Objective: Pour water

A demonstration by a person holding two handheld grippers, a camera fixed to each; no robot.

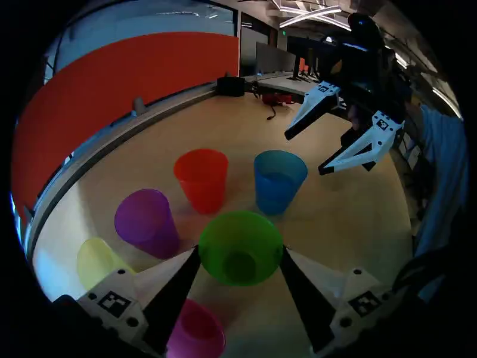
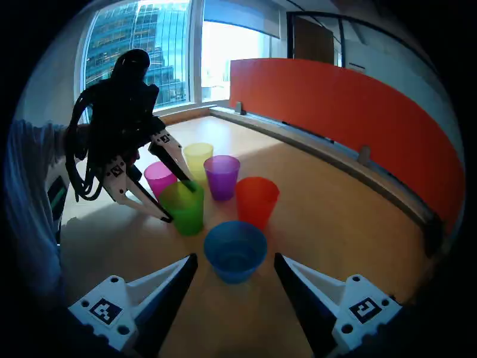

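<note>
We note both tongs wide: left gripper [image 1: 239, 252] astride green cup [image 1: 238, 235], right gripper [image 2: 234, 258] before blue cup [image 2: 235, 247], apparently water-filled. Closing off-centre could tip it against orange cup [image 2: 256, 201].

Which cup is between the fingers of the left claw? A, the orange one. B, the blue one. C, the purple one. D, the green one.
D: in the left gripper view, the green cup sits between the two fingers of the left claw.
</note>
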